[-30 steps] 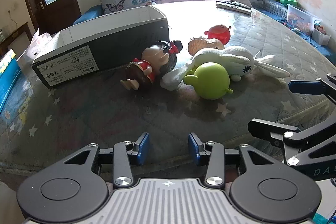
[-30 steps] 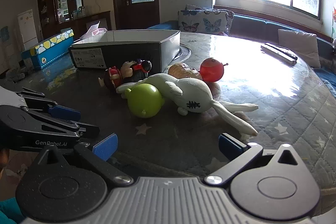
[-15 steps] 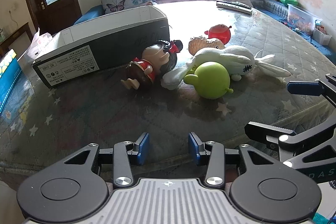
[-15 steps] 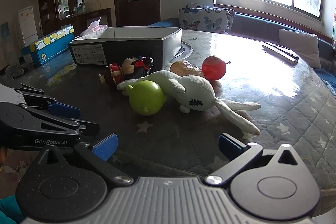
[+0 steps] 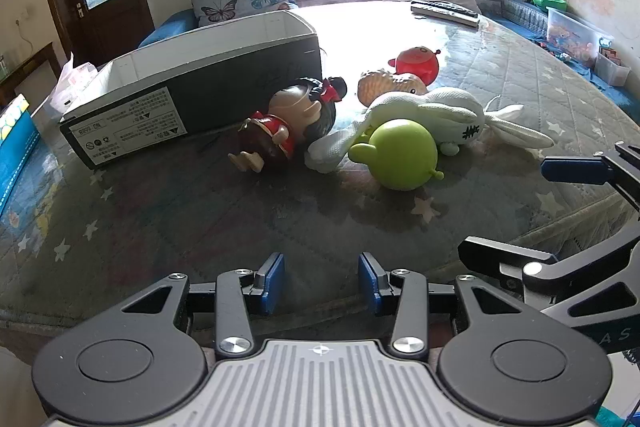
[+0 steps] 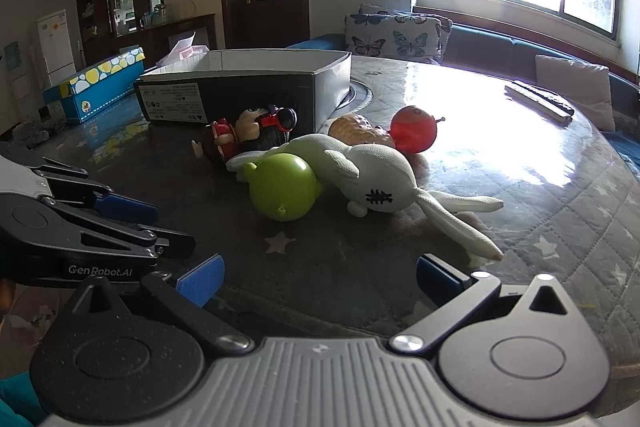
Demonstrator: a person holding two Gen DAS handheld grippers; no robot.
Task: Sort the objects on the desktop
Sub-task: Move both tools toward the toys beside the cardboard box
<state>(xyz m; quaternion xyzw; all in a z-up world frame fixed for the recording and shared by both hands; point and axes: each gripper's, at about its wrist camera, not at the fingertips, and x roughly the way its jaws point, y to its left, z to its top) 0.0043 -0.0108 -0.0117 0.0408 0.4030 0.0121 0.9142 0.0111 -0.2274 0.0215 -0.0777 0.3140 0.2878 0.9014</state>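
change: toys not moved since before | left gripper (image 5: 321, 283) narrow gap, holds nothing | right gripper (image 6: 316, 277) wide, holds nothing | green ball toy (image 5: 402, 159) round, touching white rabbit (image 5: 432, 115)

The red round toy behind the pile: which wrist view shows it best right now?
The right wrist view: the red round toy sits clear beside the peanut toy, with its side stalk visible. In the left wrist view the same toy lies farther back, its lower part hidden behind the peanut toy, with window glare alongside.
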